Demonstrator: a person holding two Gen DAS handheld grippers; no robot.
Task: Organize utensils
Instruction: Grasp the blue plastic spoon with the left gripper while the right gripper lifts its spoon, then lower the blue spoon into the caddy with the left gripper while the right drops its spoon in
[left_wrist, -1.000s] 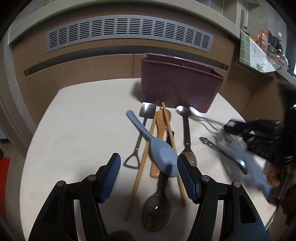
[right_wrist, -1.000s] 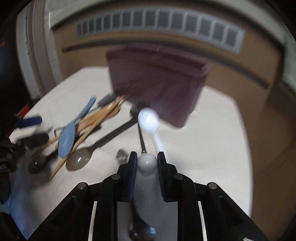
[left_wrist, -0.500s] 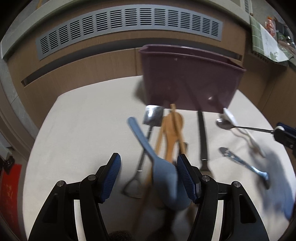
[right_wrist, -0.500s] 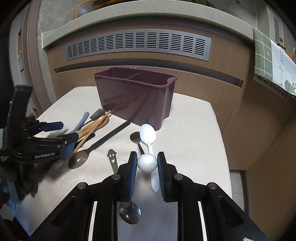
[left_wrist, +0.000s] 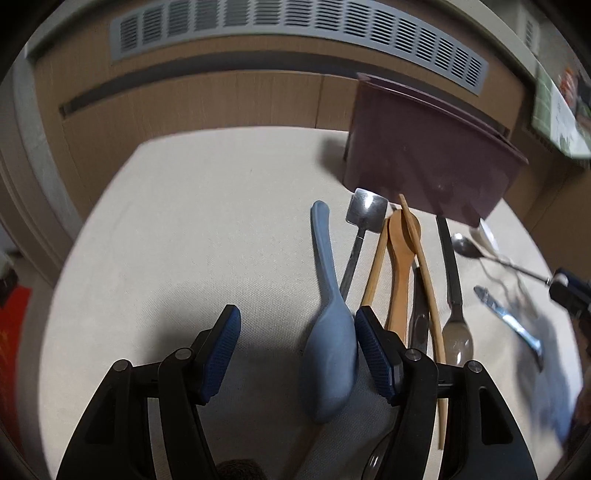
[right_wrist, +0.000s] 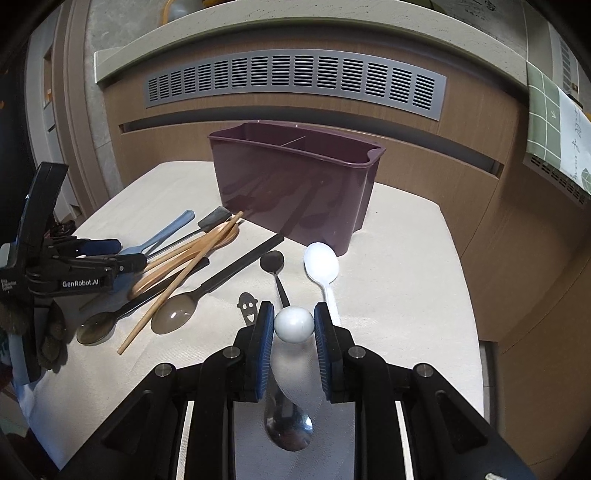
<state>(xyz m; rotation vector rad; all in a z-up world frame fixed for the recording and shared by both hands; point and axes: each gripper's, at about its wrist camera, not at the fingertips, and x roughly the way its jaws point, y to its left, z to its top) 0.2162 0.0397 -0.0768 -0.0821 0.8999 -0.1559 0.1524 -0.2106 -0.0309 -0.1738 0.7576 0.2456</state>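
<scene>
My right gripper (right_wrist: 293, 326) is shut on the white ball end (right_wrist: 293, 325) of a thin dark spoon (right_wrist: 272, 263), whose bowl rests near the purple caddy (right_wrist: 295, 188). My left gripper (left_wrist: 297, 349) is open low over the table, and the bowl of the blue rice paddle (left_wrist: 328, 354) lies between its fingers against the right pad. The paddle also shows in the right wrist view (right_wrist: 168, 230). Wooden chopsticks (left_wrist: 421, 266) and a wooden spoon (left_wrist: 400, 251) lie beside it.
A white plastic spoon (right_wrist: 321, 266), a smiley-handled metal spoon (right_wrist: 288, 424), a brown spoon with black handle (right_wrist: 173, 314) and a small metal spatula (left_wrist: 364, 218) lie on the cloth-covered table (left_wrist: 184, 240). Wooden cabinet fronts stand behind it.
My left gripper has shifted left and lower around the blue paddle's bowl. My right gripper has stayed shut on the ball-ended spoon, nearly still.
</scene>
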